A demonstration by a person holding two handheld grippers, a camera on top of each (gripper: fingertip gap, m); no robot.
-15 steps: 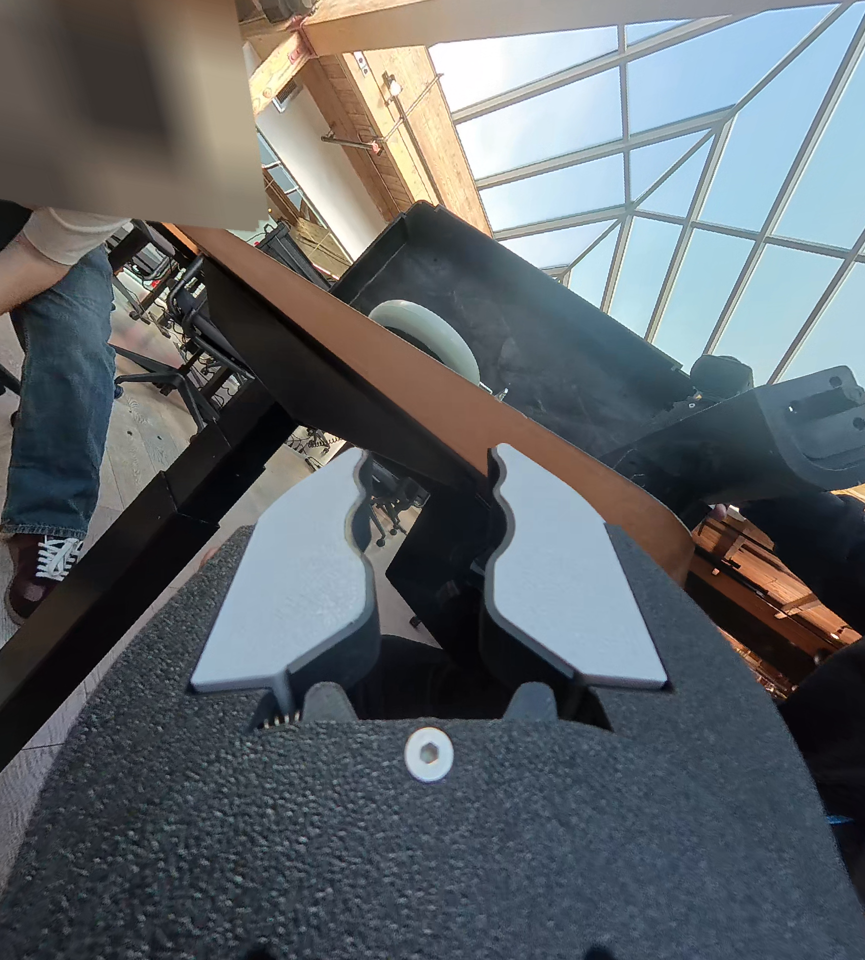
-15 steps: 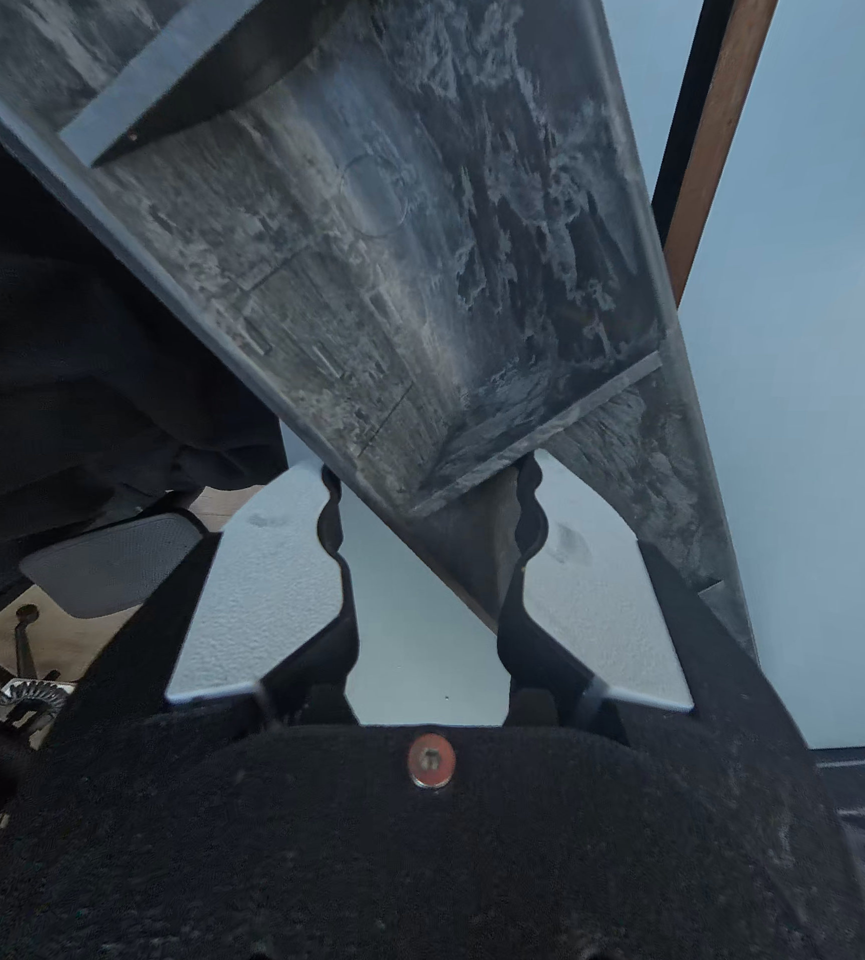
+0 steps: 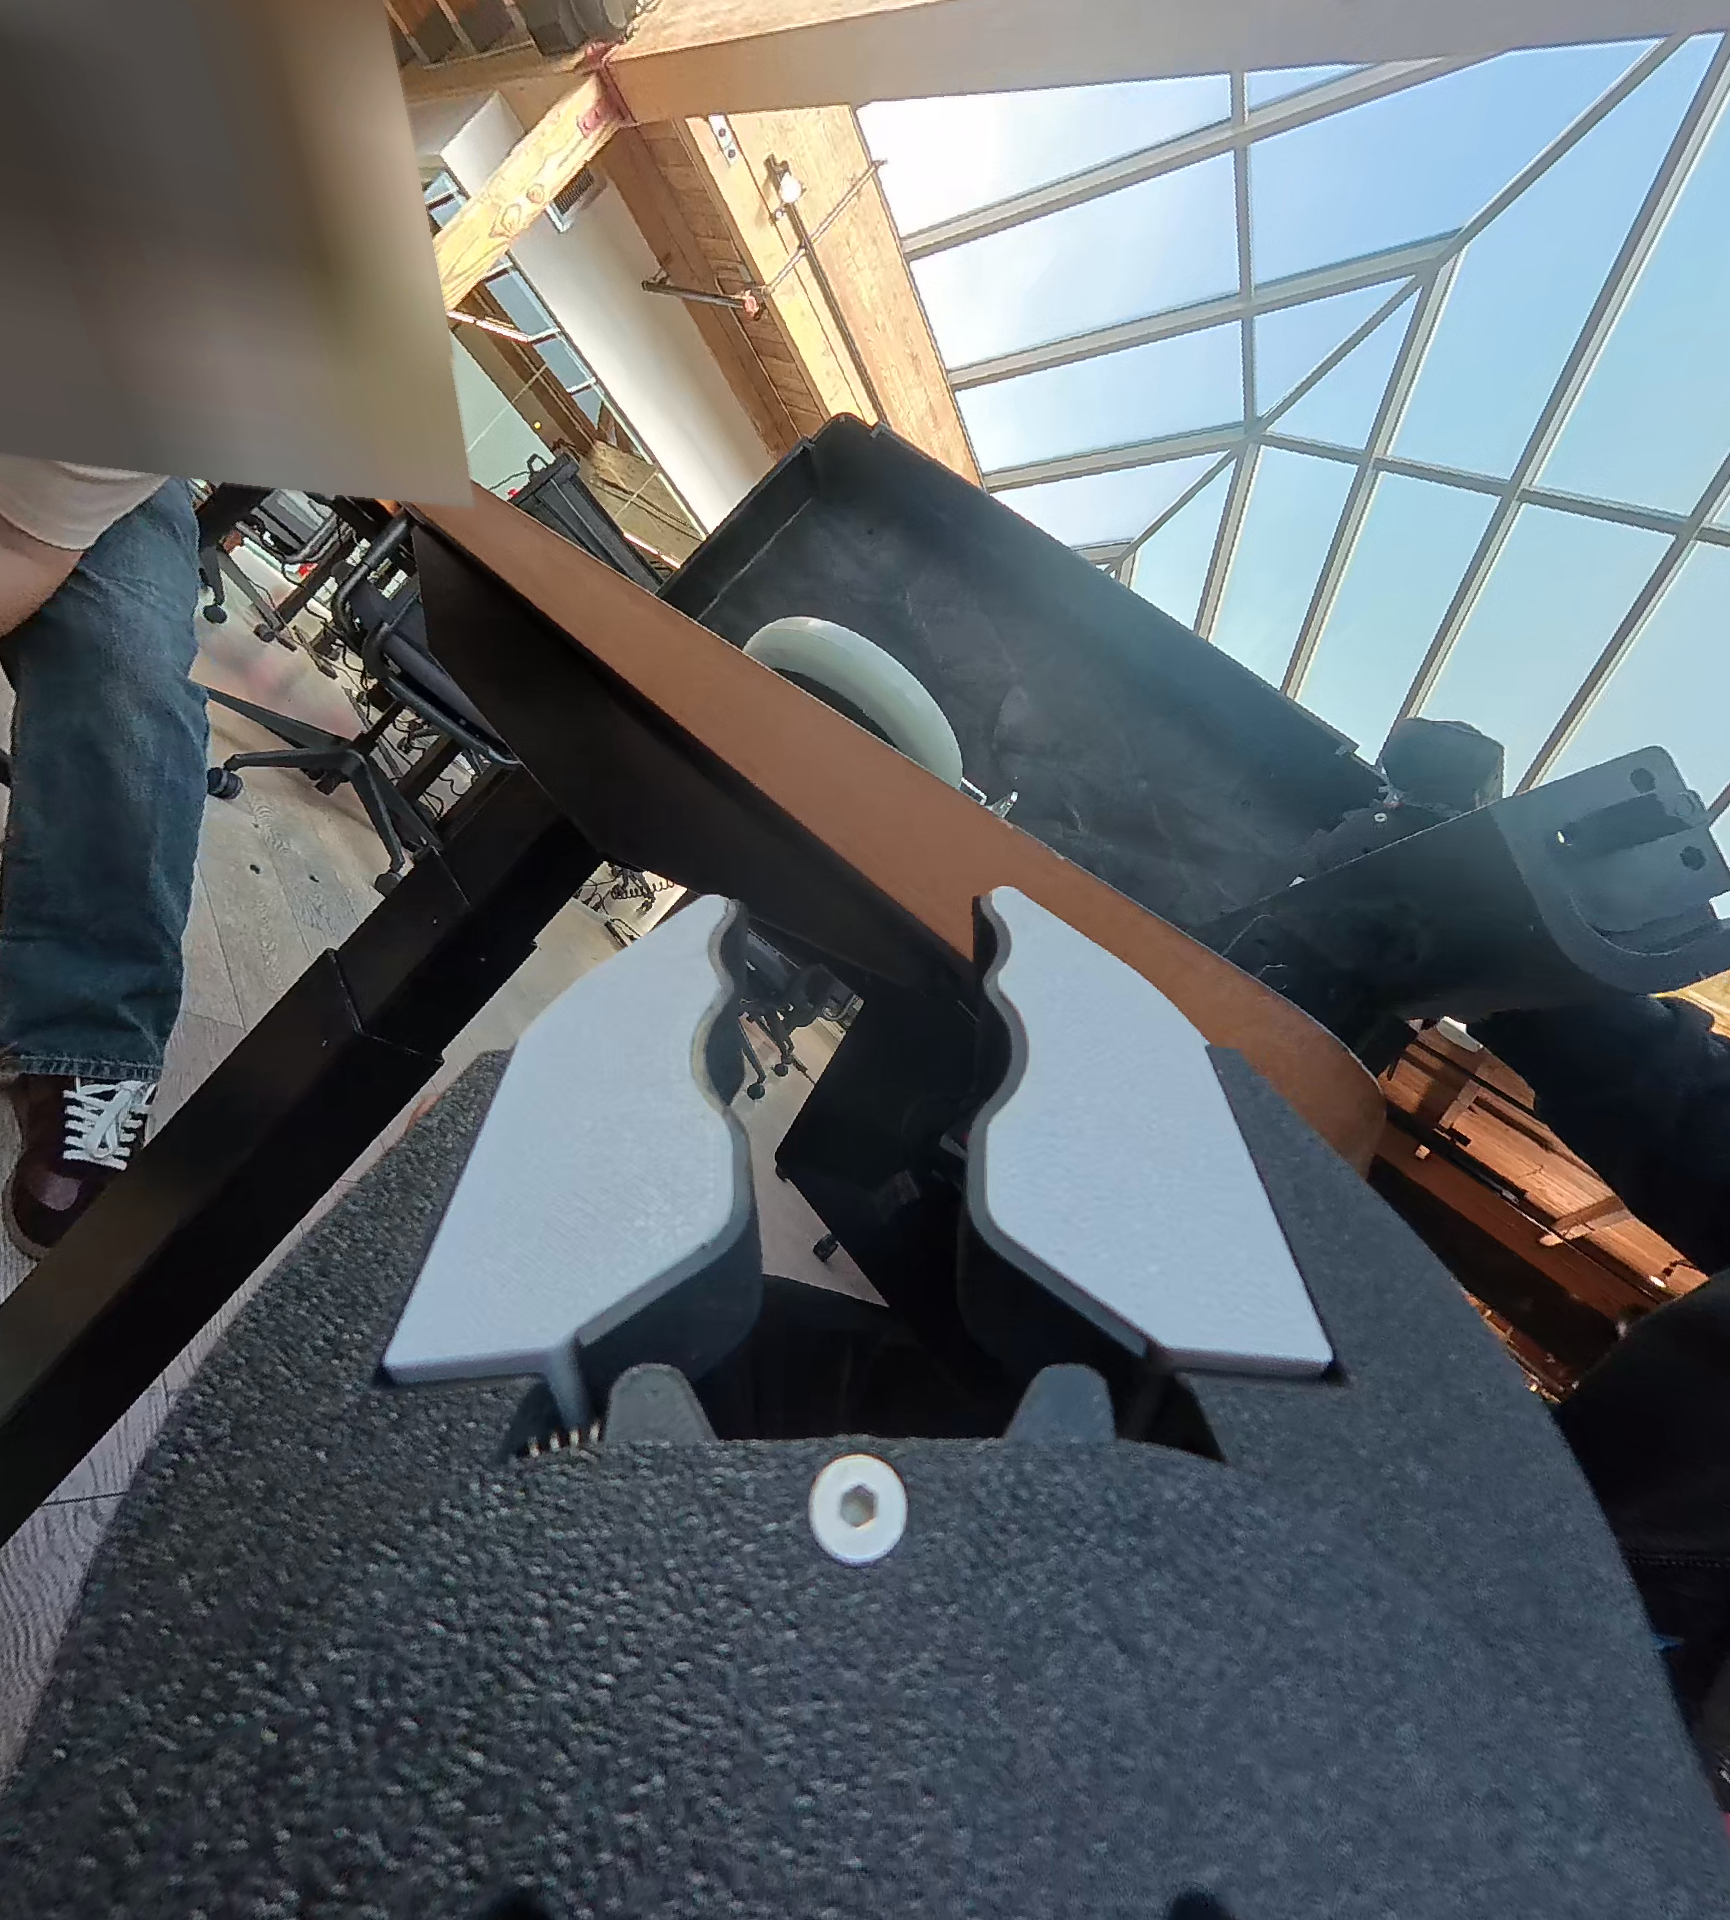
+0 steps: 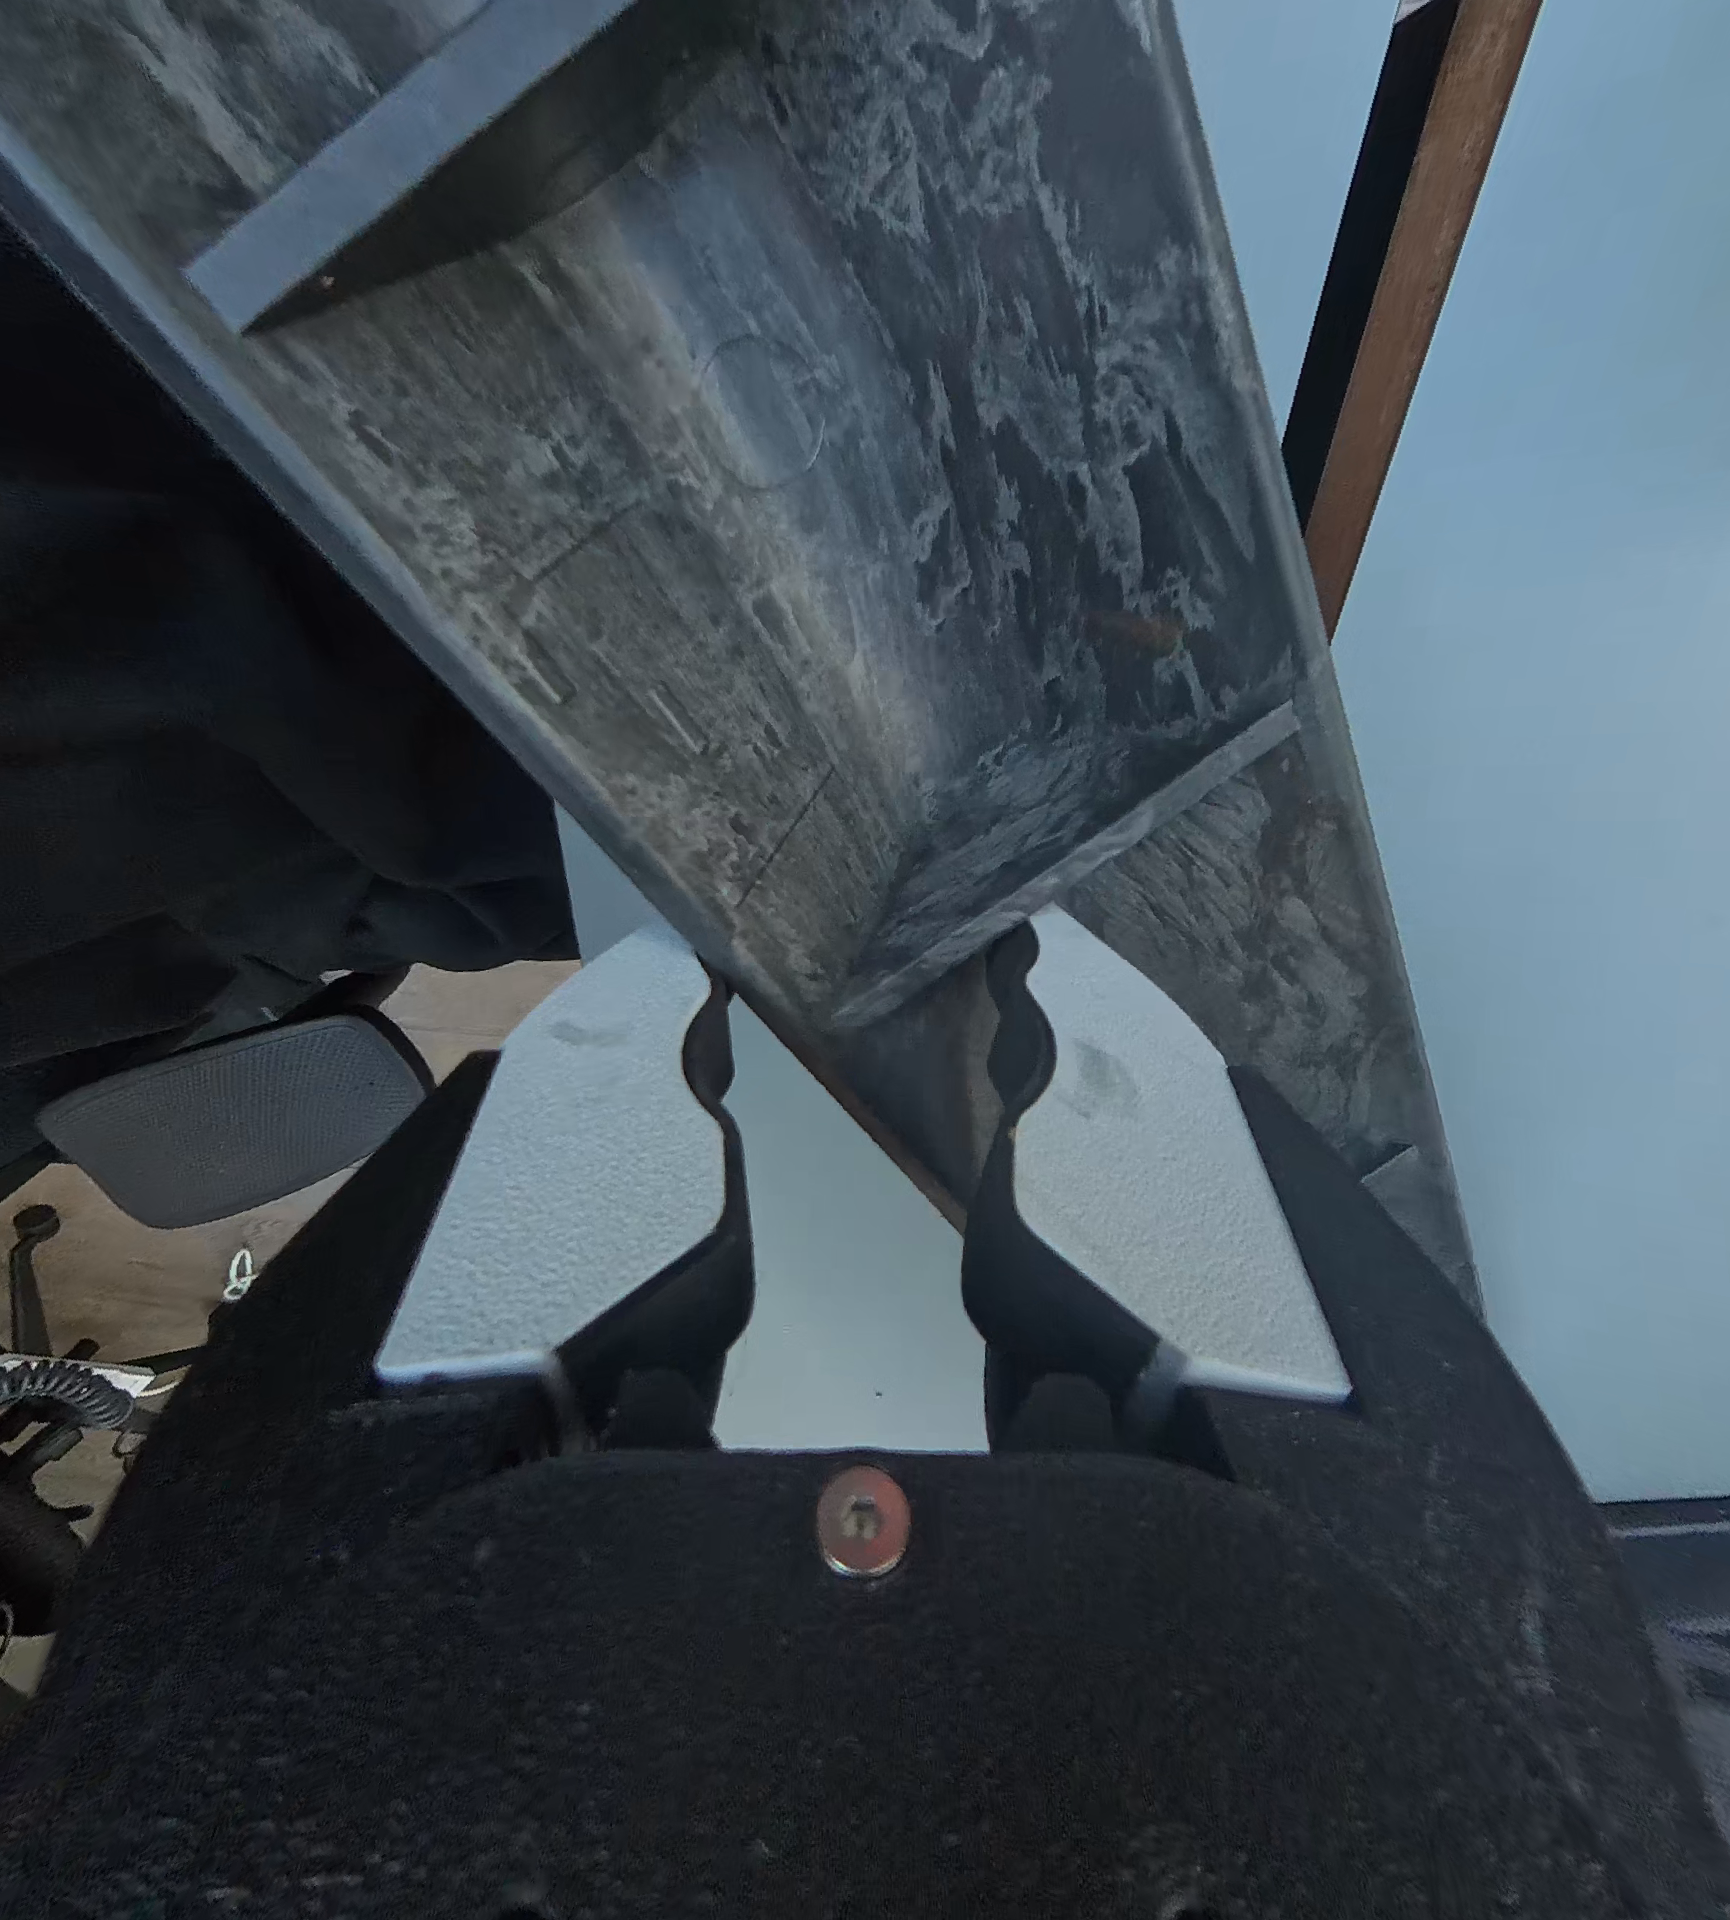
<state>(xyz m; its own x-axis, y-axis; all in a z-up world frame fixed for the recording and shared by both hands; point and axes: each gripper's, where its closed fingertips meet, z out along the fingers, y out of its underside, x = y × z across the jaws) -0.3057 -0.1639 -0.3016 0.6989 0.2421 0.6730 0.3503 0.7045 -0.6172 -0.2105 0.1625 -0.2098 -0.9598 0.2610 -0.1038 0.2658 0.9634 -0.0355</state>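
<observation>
My left gripper (image 3: 856,920) is open and empty. It sits below the brown table edge (image 3: 736,717) and points up at it. On the table stands a black tray (image 3: 1100,644) with a white roll (image 3: 861,686) in it. The right gripper's black body (image 3: 1609,873) shows at the tray's near right corner. In the right wrist view the scuffed grey-black tray (image 4: 788,520), with dividers inside, fills the frame. My right gripper (image 4: 861,966) is shut on the tray's corner, with both fingertips (image 4: 1017,987) against it.
A person in jeans (image 3: 102,748) stands at the left beside the black table leg (image 3: 217,1195). Office chairs (image 3: 362,748) stand on the wooden floor beyond. A grey chair seat (image 4: 227,1112) and a coiled cable (image 4: 50,1392) lie at the lower left. A dark sleeve (image 4: 165,727) hangs at the left. My hands' fingertips stand some 35 centimeters from each other.
My right gripper's fingers have closed in from a wide gap onto the tray's corner. My left gripper has not visibly moved and stays open.
</observation>
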